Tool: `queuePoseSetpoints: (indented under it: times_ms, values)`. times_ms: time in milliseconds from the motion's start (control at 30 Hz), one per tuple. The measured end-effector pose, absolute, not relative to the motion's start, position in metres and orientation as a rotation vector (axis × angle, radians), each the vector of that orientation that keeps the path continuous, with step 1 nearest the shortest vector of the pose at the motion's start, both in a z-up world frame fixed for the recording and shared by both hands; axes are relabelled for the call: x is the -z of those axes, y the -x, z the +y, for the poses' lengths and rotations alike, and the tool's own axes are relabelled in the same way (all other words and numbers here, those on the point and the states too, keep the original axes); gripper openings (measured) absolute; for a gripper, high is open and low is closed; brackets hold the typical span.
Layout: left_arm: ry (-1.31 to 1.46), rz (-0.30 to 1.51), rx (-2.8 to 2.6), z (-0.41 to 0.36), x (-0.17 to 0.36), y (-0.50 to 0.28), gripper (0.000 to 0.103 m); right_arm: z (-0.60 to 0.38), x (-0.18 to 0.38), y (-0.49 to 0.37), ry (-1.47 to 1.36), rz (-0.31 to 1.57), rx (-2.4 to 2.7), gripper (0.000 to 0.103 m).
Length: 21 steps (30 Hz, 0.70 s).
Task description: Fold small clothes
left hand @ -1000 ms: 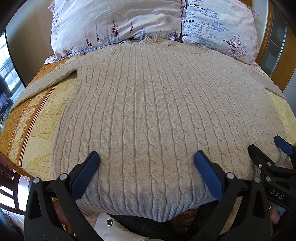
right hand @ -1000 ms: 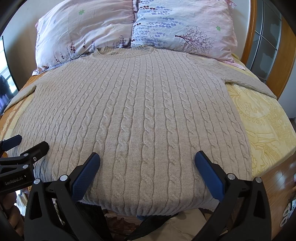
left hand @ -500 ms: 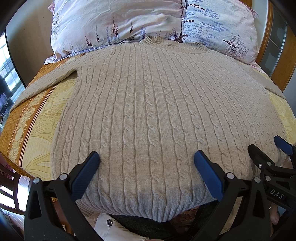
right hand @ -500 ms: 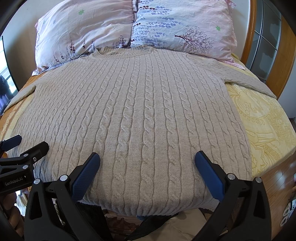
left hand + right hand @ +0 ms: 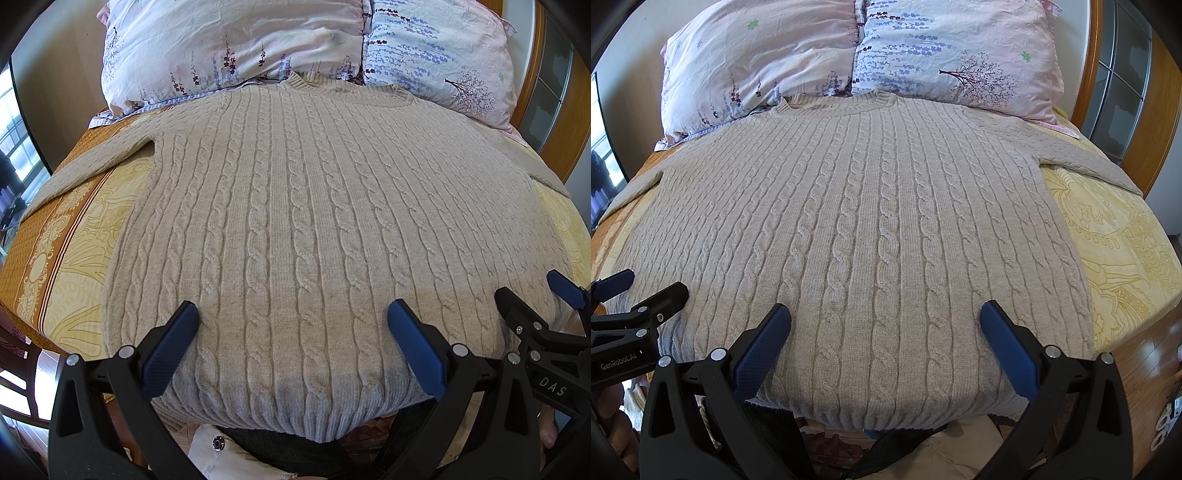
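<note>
You are at the very start of the fold: the sweater [image 5: 295, 229] lies flat and face up on the bed [image 5: 74, 236], its collar against the pillows [image 5: 236, 48] at the head end, its hem hanging just over the foot edge nearest you, and both sleeves spread toward the side edges. Nothing is folded yet.

Your left gripper [image 5: 291, 325] hovers over the hem toward the bed's left side with its jaws spread wide and nothing between them. Your right gripper [image 5: 884, 325] hovers over the hem toward the right side, equally wide and empty. Both point along the bed toward the pillows, held low and level, side by side and close together.

The next move, as I judge it, calls for you to choose a first fold: either bring a sleeve [image 5: 1082, 158] in across the body, or pinch the hem at two spots and carry it up toward the collar. Thick cable knit will likely bunch, so take both layers in each bite.
</note>
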State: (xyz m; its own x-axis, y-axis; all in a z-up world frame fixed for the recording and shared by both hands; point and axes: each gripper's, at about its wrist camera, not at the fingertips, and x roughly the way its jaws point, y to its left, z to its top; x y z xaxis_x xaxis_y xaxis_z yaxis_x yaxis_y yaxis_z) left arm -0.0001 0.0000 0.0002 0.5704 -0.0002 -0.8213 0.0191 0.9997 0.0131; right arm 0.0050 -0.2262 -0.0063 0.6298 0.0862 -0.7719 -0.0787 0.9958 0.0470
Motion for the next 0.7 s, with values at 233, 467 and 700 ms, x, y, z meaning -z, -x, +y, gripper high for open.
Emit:
queuePoseSetpoints:
  times_ms: [233, 467, 700]
  values:
    - [-0.021, 0.964, 0.011, 0.0000, -0.0002, 0.0001, 0.101, -0.2263, 0.0065, -0.0047, -0.009, 0.884, -0.094, 0.102]
    - [-0.021, 0.963, 0.011, 0.0000, -0.0003, 0.0002, 0.101, -0.2264, 0.0066, -0.0046, -0.009, 0.884, -0.094, 0.102]
    - [-0.022, 0.964, 0.011, 0.0000, -0.0002, 0.0002, 0.101, -0.2264, 0.0068, -0.0045, -0.009, 0.884, -0.093, 0.102]
